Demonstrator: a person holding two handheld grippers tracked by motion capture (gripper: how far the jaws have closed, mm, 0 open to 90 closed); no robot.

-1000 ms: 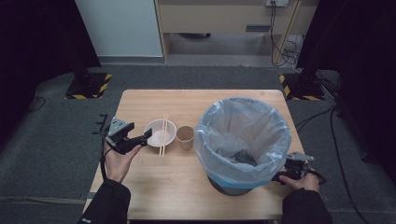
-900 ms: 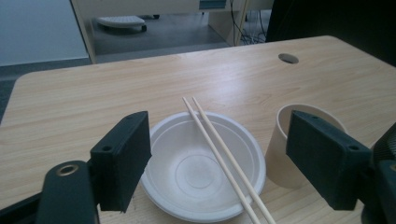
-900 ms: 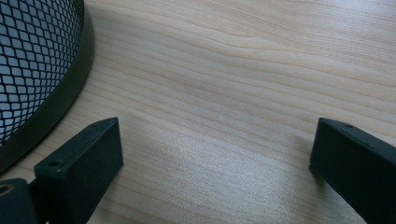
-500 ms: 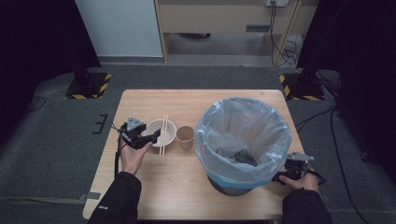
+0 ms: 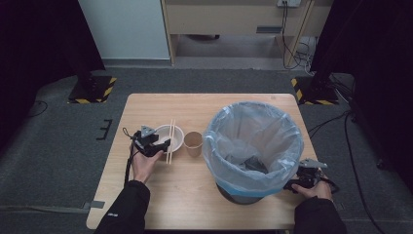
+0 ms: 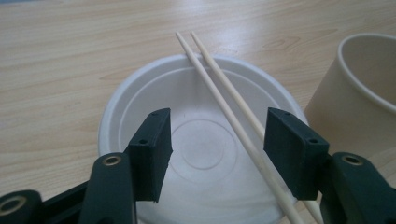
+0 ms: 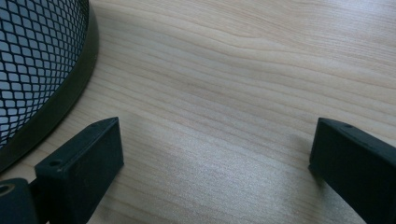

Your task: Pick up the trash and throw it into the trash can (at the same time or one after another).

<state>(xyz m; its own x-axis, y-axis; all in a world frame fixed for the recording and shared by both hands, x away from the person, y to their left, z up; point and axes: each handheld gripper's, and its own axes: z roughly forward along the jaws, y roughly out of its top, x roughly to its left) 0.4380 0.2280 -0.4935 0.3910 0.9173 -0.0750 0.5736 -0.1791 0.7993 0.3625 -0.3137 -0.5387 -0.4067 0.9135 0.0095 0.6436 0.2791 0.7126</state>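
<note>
White bowl (image 6: 196, 154) sits on the wood table (image 5: 195, 204), left of centre, just beside a tan paper cup (image 5: 193, 143). Bowl is shallow, round, matte white with a raised ring pressed in the bottom and a plain rolled rim; looks clean. Two pale wooden chopsticks (image 6: 224, 107) lie side by side across its right half, far ends past the far rim, near ends running under the right jaw of the left gripper.

Left gripper (image 6: 217, 140) hangs low over the bowl's near side, jaws partly open and just been closing. Chopsticks pass between the pads, close to the right one; contact there can't be told, and the left pad is clear of them. Nothing clamped. In the high view the left gripper (image 5: 152, 145) reaches the bowl (image 5: 171, 138) from its left side.

Right gripper (image 7: 210, 158) rests at the table's near right corner, jaws wide apart over bare wood, holding nothing. Black mesh bin (image 7: 37, 70) with a dark base ring is just beside its left jaw. Bin (image 5: 253, 146) is lined with a pale blue bag, dark stuff at the bottom.
</note>
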